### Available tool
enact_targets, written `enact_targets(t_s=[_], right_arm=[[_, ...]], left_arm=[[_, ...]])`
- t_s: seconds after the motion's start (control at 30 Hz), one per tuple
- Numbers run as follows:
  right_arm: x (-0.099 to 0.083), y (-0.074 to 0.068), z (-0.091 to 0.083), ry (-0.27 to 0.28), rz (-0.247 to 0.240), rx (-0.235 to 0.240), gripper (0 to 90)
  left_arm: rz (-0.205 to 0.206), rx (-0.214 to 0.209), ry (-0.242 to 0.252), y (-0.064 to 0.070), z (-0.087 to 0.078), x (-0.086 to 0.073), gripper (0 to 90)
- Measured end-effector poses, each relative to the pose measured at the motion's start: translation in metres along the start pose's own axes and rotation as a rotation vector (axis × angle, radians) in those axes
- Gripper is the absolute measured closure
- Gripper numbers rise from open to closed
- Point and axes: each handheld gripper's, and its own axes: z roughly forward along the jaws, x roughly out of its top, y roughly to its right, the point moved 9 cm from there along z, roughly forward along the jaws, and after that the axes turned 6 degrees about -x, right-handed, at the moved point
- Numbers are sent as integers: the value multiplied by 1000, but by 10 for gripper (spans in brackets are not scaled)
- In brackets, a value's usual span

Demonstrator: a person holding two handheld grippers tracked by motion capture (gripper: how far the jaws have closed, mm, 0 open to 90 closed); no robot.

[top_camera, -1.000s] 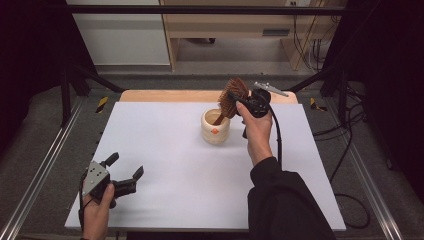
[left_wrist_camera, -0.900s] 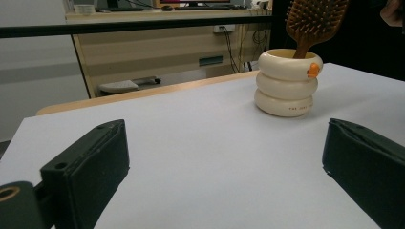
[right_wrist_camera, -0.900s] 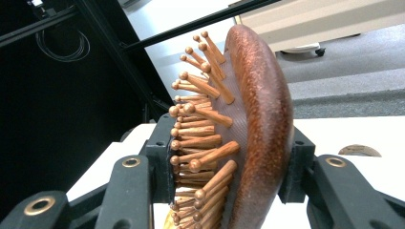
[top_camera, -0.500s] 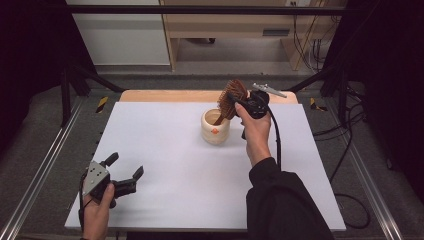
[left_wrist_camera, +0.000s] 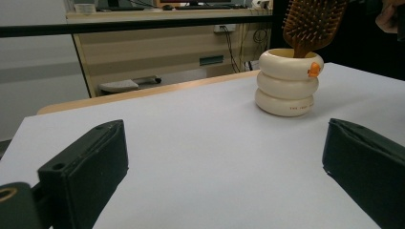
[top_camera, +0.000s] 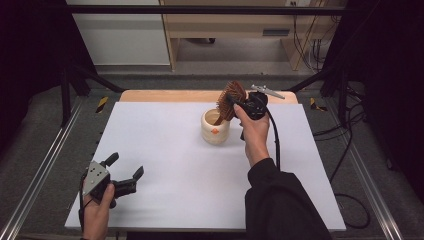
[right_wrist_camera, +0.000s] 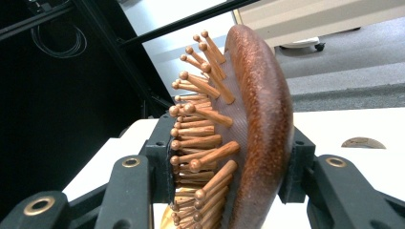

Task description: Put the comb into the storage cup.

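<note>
A brown wooden hairbrush [top_camera: 229,100] stands handle-down in a cream ringed cup [top_camera: 215,127] near the back of the white table. My right gripper [top_camera: 239,106] is shut on the brush head; in the right gripper view its jaws clamp the bristle side and the rounded back of the hairbrush [right_wrist_camera: 239,138]. My left gripper [top_camera: 125,172] rests open at the table's front left corner, with nothing between its jaws. From the left gripper view the cup [left_wrist_camera: 288,82] sits ahead to the right, with the brush head [left_wrist_camera: 313,21] rising out of it.
The white table top [top_camera: 165,165] has a wooden strip [top_camera: 170,95] along its back edge. Metal frame rails [top_camera: 45,165] run down both sides. Cables [top_camera: 350,135] lie on the floor at the right, and a desk and cabinet [top_camera: 230,25] stand behind.
The right gripper and the brush have barely shifted over the cup. The left gripper has stayed where it was.
</note>
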Motion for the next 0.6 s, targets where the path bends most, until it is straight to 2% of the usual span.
enact_targets(t_s=[0.6], right_arm=[[-4,-2,4,-1,6,10,516]], left_arm=[[-2,0,2,-1,0,0,14]])
